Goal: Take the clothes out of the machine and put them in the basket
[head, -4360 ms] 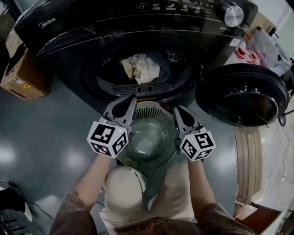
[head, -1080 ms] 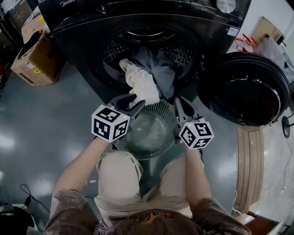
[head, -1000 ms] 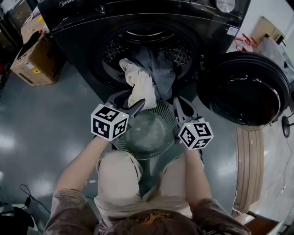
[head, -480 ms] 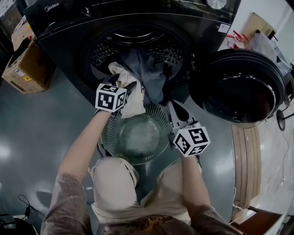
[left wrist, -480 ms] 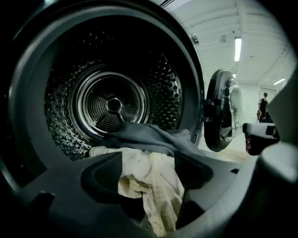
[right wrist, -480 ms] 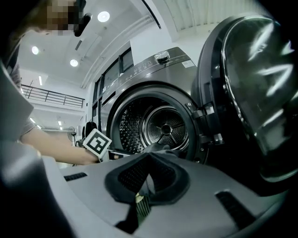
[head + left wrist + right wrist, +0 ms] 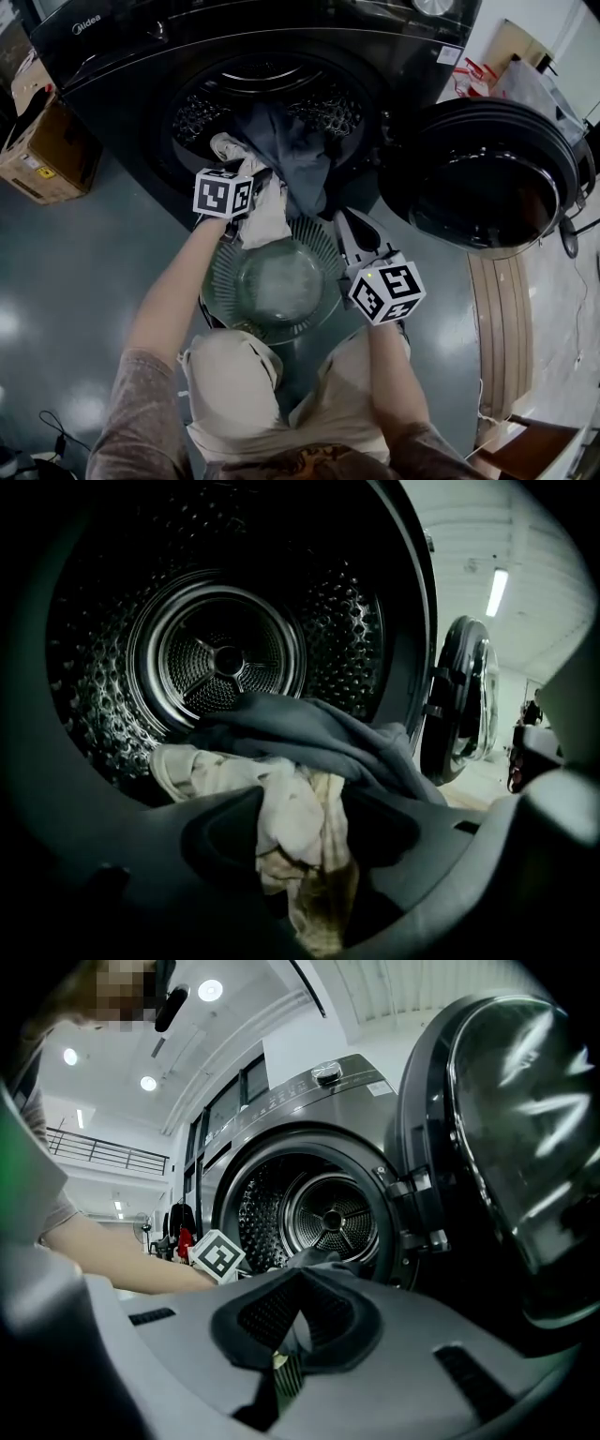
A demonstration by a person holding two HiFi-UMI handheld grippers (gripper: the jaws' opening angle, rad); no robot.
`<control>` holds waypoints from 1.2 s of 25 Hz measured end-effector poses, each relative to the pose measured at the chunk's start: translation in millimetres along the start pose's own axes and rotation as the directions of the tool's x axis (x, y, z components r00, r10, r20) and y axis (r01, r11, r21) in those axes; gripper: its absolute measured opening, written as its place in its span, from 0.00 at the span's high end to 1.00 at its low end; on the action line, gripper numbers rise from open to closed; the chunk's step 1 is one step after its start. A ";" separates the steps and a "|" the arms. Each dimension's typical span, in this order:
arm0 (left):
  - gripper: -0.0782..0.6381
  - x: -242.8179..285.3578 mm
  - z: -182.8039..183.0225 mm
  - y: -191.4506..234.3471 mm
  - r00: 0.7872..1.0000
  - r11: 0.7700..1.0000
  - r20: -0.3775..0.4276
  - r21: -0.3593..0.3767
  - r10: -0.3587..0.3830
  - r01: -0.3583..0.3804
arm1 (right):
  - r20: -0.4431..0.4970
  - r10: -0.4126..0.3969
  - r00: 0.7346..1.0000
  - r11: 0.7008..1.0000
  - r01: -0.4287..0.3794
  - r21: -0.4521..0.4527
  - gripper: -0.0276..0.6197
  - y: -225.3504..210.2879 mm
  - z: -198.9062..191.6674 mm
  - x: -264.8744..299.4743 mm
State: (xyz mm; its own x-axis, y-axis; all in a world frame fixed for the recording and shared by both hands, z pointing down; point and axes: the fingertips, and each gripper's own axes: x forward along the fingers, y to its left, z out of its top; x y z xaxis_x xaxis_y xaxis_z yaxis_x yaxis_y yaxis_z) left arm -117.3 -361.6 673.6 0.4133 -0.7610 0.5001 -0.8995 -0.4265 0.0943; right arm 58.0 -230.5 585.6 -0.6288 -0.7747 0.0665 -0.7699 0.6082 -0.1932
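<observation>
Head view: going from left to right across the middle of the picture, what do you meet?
cardboard box → left gripper, whose jaws have just been closing with the cream cloth between them → basket → right gripper → open machine door

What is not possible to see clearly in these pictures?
Clothes under the grey garment: left gripper view, the garment covers them.
Control knob: head view, cut by the top edge.
Cardboard box: head view, cut by the left edge.
Basket bottom: head view, blurred by glare.
</observation>
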 end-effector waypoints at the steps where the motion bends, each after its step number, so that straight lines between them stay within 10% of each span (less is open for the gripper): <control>1: 0.57 -0.4 -1.5 -1.4 1.000 1.000 0.005 -0.016 -0.006 0.006 | 0.000 0.001 1.000 1.000 -0.001 0.000 0.96 0.7 -0.5 0.4; 12: 0.81 -56.8 3.9 -60.2 0.991 0.991 0.039 -0.005 -0.130 0.130 | 0.012 0.011 1.000 1.000 -0.011 0.012 0.96 0.0 -2.0 2.5; 30: 0.82 -156.8 -16.6 -143.7 0.953 0.954 0.023 0.001 -0.301 0.301 | 0.037 0.025 0.999 1.000 -0.026 0.016 0.96 1.2 2.2 -0.9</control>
State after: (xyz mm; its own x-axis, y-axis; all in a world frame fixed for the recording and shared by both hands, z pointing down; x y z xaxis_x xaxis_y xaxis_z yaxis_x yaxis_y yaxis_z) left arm -55.1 -172.9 595.9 0.6677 -0.6083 0.4290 -0.7334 -0.6364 0.2391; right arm 57.8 -229.5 583.2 -0.6434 -0.7651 0.0250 -0.7516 0.6252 -0.2104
